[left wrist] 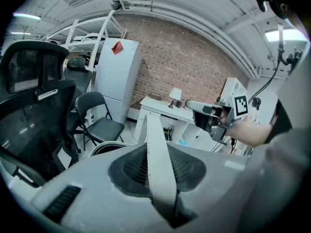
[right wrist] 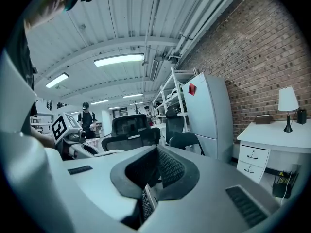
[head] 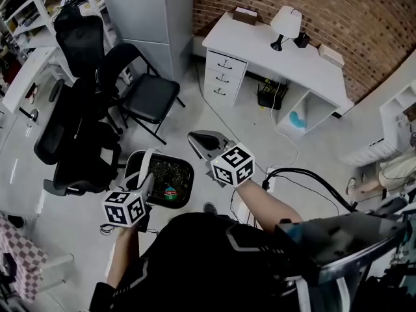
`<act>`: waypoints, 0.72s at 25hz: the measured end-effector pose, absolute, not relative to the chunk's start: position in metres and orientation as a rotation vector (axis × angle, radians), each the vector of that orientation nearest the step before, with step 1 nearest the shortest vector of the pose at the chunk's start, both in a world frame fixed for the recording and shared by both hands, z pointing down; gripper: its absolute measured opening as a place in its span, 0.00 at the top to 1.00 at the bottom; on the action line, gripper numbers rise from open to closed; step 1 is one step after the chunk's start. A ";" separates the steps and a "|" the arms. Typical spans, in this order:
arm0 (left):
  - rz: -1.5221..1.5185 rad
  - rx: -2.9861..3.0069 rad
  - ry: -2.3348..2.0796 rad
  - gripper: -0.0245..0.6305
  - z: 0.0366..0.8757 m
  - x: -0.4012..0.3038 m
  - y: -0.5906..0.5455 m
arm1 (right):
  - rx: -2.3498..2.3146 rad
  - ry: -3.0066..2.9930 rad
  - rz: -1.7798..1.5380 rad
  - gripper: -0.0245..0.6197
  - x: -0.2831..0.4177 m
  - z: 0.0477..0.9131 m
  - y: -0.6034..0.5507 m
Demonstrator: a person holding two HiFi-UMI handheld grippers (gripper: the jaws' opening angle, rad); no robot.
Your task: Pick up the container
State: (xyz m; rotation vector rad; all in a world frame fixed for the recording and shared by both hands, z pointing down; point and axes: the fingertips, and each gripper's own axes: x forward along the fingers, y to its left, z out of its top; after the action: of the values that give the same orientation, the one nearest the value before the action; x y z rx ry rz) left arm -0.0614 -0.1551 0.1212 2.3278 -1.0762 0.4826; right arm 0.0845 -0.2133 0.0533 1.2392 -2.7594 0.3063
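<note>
A pale grey floor (head: 221, 119), seen from above, carries a black folding chair (head: 151, 97), a cluster of black office chairs (head: 81, 142) just left of it, and a tall grey cabinet (head: 156, 12) behind them. Against the brick wall (head: 338, 12) stands a white desk (head: 253, 38) with three drawers; its top holds a white-shaded lamp (head: 286, 23), a brown box (head: 245, 15) at the left end and a flat white box (head: 331, 56) at the right. A black device (head: 266, 98) sits on the floor in the desk's open space, with a white cable (head: 286, 134) trailing nearby.
</note>
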 end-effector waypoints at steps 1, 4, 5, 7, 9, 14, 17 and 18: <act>0.483 2.331 -1.076 0.85 0.121 -0.060 -0.156 | 1.244 -2.756 0.305 0.95 0.085 0.053 -0.214; 0.475 2.330 -1.080 0.85 0.119 -0.059 -0.158 | 1.266 -2.751 0.297 0.95 0.088 0.049 -0.216; 0.472 2.330 -1.081 0.85 0.119 -0.059 -0.159 | 1.274 -2.750 0.295 0.95 0.090 0.048 -0.217; 0.468 2.331 -1.082 0.85 0.119 -0.059 -0.160 | 1.285 -2.749 0.288 0.95 0.091 0.047 -0.217; 0.470 2.333 -1.084 0.85 0.120 -0.060 -0.160 | 1.295 -2.747 0.283 0.95 0.091 0.046 -0.217; 0.473 2.326 -1.082 0.85 0.118 -0.060 -0.160 | 1.331 -2.746 0.306 0.95 0.095 0.044 -0.222; 0.468 2.328 -1.076 0.85 0.118 -0.058 -0.161 | 1.335 -2.758 0.299 0.95 0.098 0.042 -0.223; 0.466 2.328 -1.075 0.85 0.118 -0.057 -0.160 | 1.333 -2.762 0.295 0.95 0.099 0.041 -0.223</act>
State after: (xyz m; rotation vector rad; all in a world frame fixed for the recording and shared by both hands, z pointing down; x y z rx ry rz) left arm -0.0573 -0.1602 0.1176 2.3284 -1.0754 0.4659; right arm 0.0987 -0.2226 0.0406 1.3326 -2.7621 0.2952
